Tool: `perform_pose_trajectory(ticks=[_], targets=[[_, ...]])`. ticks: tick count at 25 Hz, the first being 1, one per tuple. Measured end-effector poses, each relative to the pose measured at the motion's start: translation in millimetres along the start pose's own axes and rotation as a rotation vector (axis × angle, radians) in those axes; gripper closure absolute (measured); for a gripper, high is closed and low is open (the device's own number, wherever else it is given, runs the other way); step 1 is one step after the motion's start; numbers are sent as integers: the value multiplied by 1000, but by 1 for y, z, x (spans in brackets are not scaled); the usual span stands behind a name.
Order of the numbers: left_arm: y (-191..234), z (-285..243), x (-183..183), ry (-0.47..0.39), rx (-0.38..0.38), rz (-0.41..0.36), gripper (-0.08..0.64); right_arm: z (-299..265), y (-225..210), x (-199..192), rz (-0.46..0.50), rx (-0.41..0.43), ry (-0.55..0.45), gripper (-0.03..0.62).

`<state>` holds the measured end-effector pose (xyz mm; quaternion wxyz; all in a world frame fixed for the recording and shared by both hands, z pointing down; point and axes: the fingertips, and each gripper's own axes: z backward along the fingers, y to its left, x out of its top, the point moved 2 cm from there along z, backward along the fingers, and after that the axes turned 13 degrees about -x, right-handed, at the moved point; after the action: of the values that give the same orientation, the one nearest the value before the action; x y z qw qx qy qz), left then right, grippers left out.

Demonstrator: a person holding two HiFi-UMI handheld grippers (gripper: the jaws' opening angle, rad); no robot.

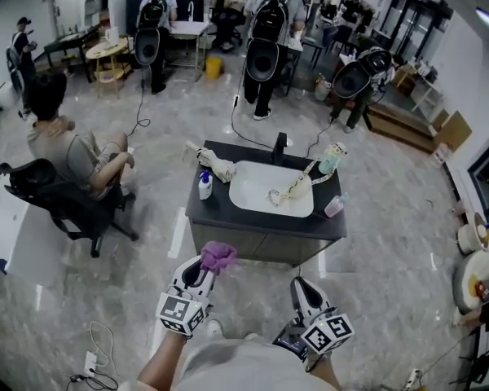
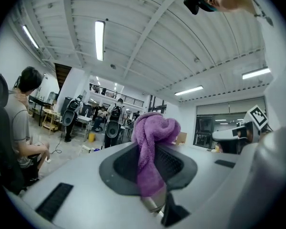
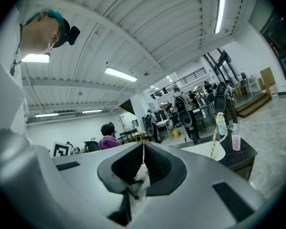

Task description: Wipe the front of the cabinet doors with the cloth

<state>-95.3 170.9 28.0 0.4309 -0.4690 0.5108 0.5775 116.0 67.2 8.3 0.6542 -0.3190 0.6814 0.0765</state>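
Note:
A dark vanity cabinet point(image 1: 257, 248) with a black top and white basin point(image 1: 270, 189) stands just ahead of me in the head view. Its door fronts face me, foreshortened below the counter edge. My left gripper point(image 1: 208, 269) is shut on a purple cloth point(image 1: 218, 256), held in the air near the cabinet's lower left front. In the left gripper view the cloth point(image 2: 153, 144) bunches over the closed jaws of that gripper point(image 2: 151, 152) and hangs down. My right gripper point(image 1: 304, 288) hovers lower right of the cabinet, apart from it. Seen in its own view, this gripper point(image 3: 143, 150) has its pads pressed together with nothing between them.
On the counter are a white spray bottle point(image 1: 204, 186), a crumpled pale rag point(image 1: 218, 166), a black faucet point(image 1: 280, 146), a green bottle point(image 1: 332, 159) and a pink cup point(image 1: 334, 207). A person sits in an office chair point(image 1: 61, 198) at left. Cables and a socket point(image 1: 90, 363) lie on the floor.

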Motion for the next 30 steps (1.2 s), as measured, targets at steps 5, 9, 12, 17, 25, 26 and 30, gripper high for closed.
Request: perform_pose_trajectory(ticks=[5, 9, 12, 17, 25, 26, 30], targets=[[-14, 34, 9, -42, 91, 28, 482, -6, 14, 2, 57, 102, -17, 563], [-41, 79, -9, -7, 244, 82, 482, 13, 17, -14, 111, 154, 31, 563], [-59, 96, -9, 10, 297, 48, 482, 13, 11, -33, 56, 204, 56, 563], [-80, 104, 2, -4, 317, 4, 482, 14, 16, -36, 9, 278, 35, 563], [-90, 66, 1, -35, 137, 16, 482, 51, 21, -25, 31, 159, 3, 563], [-88, 61, 5, -45, 99, 8, 482, 52, 24, -26, 41, 132, 1, 563], [-73, 59, 12, -65, -55, 32, 482, 51, 46, -31, 71, 9, -30, 564]])
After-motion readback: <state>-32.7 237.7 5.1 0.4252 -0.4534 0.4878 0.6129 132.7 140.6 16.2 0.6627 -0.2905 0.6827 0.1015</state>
